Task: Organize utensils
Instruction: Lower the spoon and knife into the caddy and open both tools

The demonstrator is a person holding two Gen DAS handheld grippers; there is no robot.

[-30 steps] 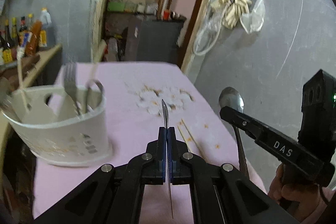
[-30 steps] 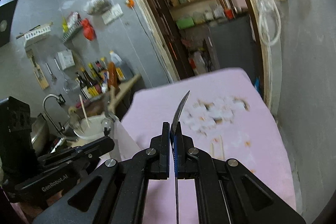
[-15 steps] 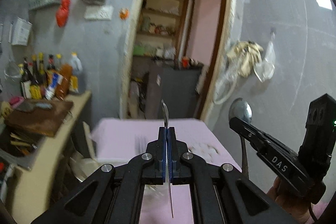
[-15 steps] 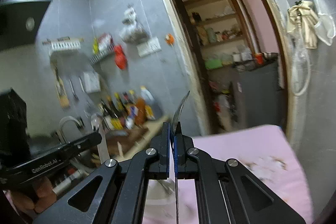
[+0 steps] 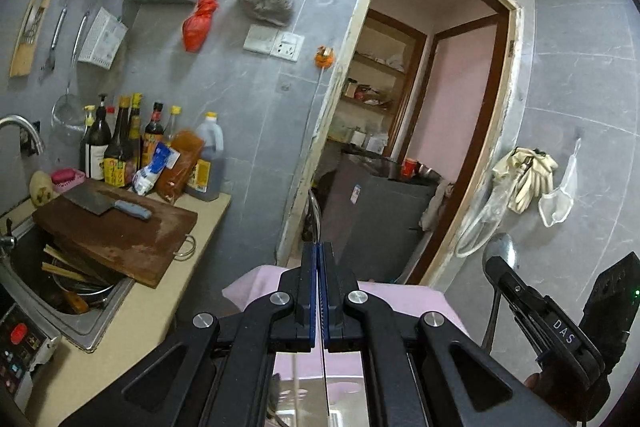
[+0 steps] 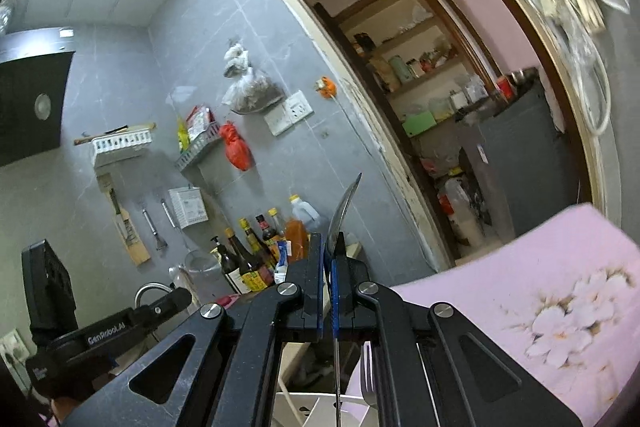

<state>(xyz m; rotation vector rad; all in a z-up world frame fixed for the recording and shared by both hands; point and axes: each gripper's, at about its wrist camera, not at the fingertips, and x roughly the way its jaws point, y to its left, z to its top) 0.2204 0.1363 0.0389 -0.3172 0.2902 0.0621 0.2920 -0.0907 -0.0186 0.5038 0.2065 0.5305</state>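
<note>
My left gripper [image 5: 319, 251] is shut on a thin metal utensil [image 5: 323, 367] seen edge-on, its tip poking up past the pads. My right gripper [image 6: 329, 247] is shut on a metal spoon [image 6: 346, 203]. In the left wrist view the spoon's bowl [image 5: 498, 253] stands above the right gripper [image 5: 496, 267] at the right edge. The left gripper [image 6: 180, 299] shows low on the left of the right wrist view. A white utensil holder [image 6: 304, 407] with a fork [image 6: 366, 375] in it sits below the right gripper. Both grippers are raised above the pink tablecloth [image 6: 520, 267].
To the left a counter holds a cutting board with a cleaver [image 5: 108, 205], a row of bottles [image 5: 132, 151] and a sink [image 5: 60, 287] full of dishes. A doorway with a grey cabinet [image 5: 380, 211] lies ahead. A tiled wall with hung gloves [image 5: 524, 175] closes the right side.
Both grippers rose and tipped upward, each keeping its utensil. The table and white holder slid down out of the centre of both views, and the wall and doorway now fill them.
</note>
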